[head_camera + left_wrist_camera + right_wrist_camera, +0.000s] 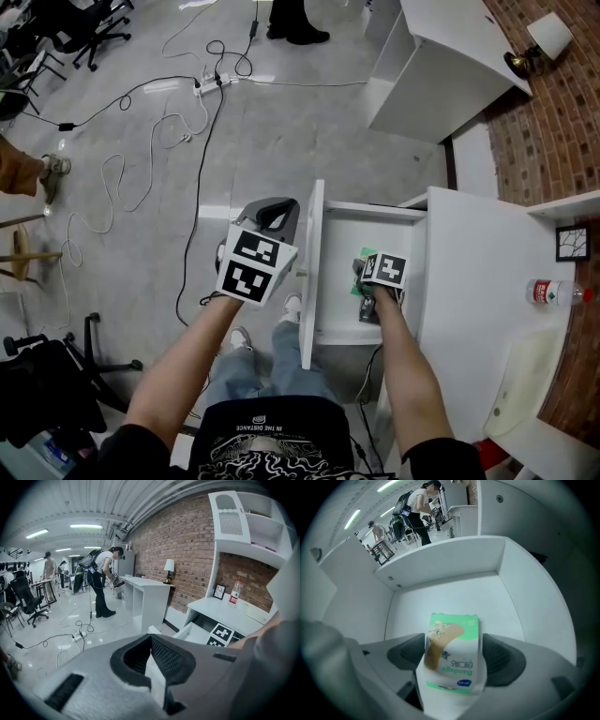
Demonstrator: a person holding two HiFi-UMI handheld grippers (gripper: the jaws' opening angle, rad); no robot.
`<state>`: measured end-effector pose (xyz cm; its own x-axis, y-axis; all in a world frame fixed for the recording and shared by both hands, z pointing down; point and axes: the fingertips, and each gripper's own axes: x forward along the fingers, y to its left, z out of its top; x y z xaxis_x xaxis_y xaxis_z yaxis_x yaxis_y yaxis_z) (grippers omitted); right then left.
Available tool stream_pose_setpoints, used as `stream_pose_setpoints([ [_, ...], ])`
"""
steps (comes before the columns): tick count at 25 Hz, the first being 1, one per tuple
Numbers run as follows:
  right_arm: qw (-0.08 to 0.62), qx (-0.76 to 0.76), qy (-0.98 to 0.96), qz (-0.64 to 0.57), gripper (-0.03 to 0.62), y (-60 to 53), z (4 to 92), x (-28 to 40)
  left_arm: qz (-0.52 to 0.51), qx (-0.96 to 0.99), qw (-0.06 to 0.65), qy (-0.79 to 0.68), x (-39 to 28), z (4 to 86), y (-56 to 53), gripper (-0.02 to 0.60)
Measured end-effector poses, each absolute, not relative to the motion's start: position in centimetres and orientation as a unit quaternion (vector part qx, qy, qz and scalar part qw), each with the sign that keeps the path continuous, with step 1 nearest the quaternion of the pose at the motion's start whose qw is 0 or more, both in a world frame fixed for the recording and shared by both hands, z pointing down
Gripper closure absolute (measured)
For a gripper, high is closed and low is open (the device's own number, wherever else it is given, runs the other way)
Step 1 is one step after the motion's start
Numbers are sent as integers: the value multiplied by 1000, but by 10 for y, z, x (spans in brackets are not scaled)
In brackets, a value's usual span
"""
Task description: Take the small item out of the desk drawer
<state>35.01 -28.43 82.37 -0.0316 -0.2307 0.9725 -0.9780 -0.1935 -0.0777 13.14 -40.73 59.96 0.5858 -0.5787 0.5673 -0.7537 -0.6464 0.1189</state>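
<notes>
Bandage box (453, 667) between right tool's (453, 654) jaws

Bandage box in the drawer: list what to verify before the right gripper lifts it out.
1. Bandage box sits between the jaws of the right gripper, a pad on each side: ok.
2. Grip firm enough to lift: cannot tell.
3. Drawer pulled out far enough: ok.
4. Space above the box free: ok.
5. Left gripper shut on the drawer front, steadying it: ok.
6. Bare desktop beside the drawer for set-down: ok.
</notes>
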Motion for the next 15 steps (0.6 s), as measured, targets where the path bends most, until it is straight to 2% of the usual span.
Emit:
stream_pose_setpoints([
  [3, 387, 585, -510, 497, 240, -283, 823, 352, 248, 871, 176, -385, 127, 599, -408, 577],
  [9, 393, 575, -514, 500, 246, -278, 820, 350, 247, 870, 175, -389, 118, 592, -408, 577],
  [15, 367, 588, -535, 483, 247, -290, 788, 342, 242, 873, 168, -388, 111, 577, -408, 577],
])
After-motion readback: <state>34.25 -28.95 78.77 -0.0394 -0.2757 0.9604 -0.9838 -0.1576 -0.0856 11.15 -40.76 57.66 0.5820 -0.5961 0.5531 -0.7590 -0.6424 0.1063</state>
